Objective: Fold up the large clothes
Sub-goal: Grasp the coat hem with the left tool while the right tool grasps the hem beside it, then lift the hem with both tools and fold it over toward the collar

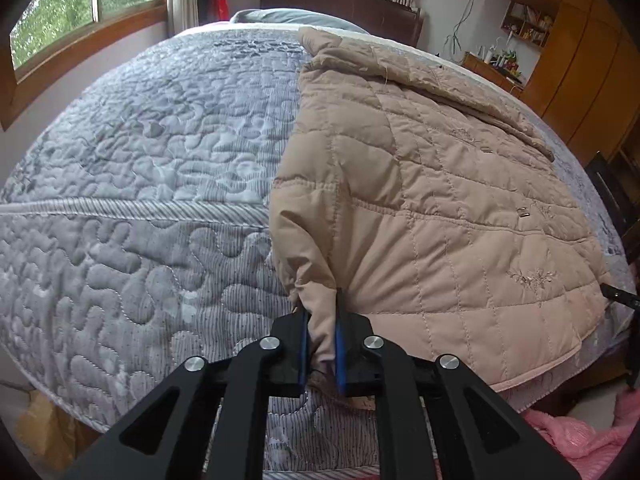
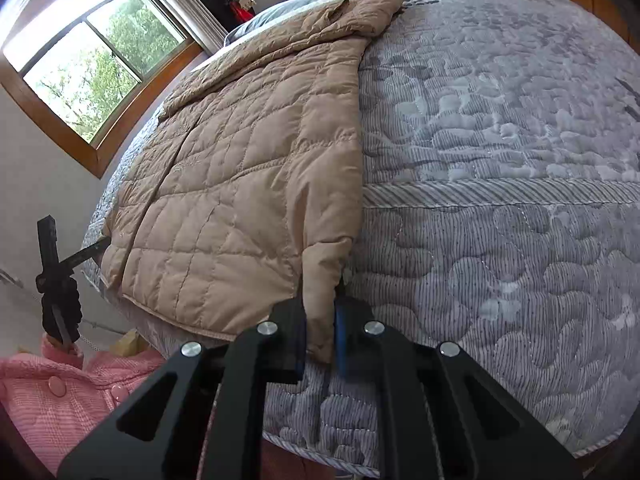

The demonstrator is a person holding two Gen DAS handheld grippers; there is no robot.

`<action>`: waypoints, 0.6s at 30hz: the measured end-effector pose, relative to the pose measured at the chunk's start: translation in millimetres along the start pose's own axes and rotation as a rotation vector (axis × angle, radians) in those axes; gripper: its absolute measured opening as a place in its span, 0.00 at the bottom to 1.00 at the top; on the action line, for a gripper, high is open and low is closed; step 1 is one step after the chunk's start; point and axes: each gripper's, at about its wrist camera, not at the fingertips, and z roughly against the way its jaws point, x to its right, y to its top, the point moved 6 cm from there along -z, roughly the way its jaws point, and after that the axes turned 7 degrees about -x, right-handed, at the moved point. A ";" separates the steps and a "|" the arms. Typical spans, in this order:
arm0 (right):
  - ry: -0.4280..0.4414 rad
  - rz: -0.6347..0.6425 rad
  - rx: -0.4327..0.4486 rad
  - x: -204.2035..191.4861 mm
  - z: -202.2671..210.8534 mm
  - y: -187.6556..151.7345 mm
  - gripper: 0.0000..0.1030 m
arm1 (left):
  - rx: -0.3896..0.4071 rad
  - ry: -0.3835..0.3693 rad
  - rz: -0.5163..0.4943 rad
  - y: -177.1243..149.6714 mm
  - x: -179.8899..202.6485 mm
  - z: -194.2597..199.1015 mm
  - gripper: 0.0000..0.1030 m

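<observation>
A beige quilted jacket (image 1: pixel 432 200) lies spread on the grey quilted bedspread (image 1: pixel 152 168), its hem near the bed's front edge. My left gripper (image 1: pixel 322 320) is shut on a bunched corner of the jacket at its lower left. In the right wrist view the jacket (image 2: pixel 248 184) lies to the left on the bedspread (image 2: pixel 500 200), and my right gripper (image 2: pixel 320 312) is shut on the jacket's lower right corner. The left gripper also shows in the right wrist view (image 2: pixel 60 276), at the jacket's far edge. The right gripper's tip shows in the left wrist view (image 1: pixel 620 296).
A window (image 2: pixel 92 68) with a wooden frame is beyond the bed. Wooden cabinets (image 1: pixel 580 72) and a cluttered shelf stand at the right. A pink garment (image 2: pixel 60 392) is below the bed's edge. A pillow (image 1: pixel 288 18) lies at the head.
</observation>
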 end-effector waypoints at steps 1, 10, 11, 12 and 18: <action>-0.006 0.006 0.003 -0.4 1.8 -0.2 0.09 | -0.001 0.002 0.004 -0.8 1.5 3.4 0.10; 0.064 0.077 0.137 -26.9 63.1 32.0 0.08 | 0.163 -0.114 -0.003 49.1 19.1 74.9 0.08; 0.062 0.095 0.157 -31.5 71.6 43.7 0.08 | 0.187 -0.116 -0.015 60.9 22.9 82.1 0.08; 0.057 0.106 0.170 -33.3 77.5 54.5 0.08 | 0.207 -0.121 -0.024 73.6 26.8 87.2 0.08; 0.067 0.097 0.198 -30.3 97.7 126.6 0.08 | 0.279 -0.111 -0.049 156.4 39.7 92.1 0.08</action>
